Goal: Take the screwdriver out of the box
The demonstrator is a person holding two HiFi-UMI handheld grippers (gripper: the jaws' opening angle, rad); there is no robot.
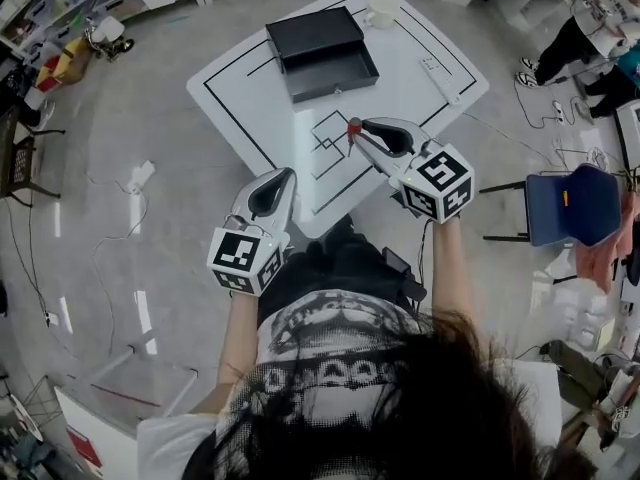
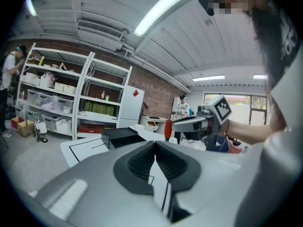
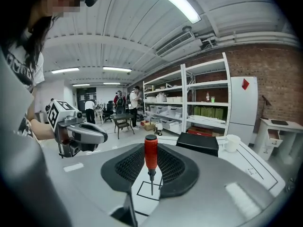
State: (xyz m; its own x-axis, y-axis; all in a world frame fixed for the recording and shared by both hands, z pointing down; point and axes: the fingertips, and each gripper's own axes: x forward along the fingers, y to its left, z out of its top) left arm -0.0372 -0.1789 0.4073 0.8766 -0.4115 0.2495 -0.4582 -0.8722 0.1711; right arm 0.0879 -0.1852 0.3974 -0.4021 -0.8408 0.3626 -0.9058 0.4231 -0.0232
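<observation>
- The right claw [image 1: 360, 139] is squeezing the red handle of the screwdriver [image 3: 150, 156], with one jaw on each side of it.
- The screwdriver is standing straight up in that claw, with its thin metal tip pointing down. It is hanging in the air over the near part of the desk [image 1: 425, 93], well apart from the box [image 1: 331, 90]. So it is already out of the box.
- I am guessing the screwdriver is light, hard and stiff, so it is not going to bend or squash.
- The handle is looking round and smooth, so it could be turning or sliding in the claw if the squeeze is too soft.
- The fat red handle is looking like the best place to hold. The metal part is too thin, and the tip is pointy.
- The box is black and is lying open at the far side of the desk. I am seeing nothing inside it, though the inside is dark.
- A white cup [image 1: 382, 11] is sitting just past the box, near the far corner of the desk.
- The left claw [image 1: 288, 176] is hovering by the near edge of the desk. Its jaws are together and are holding nothing.
</observation>
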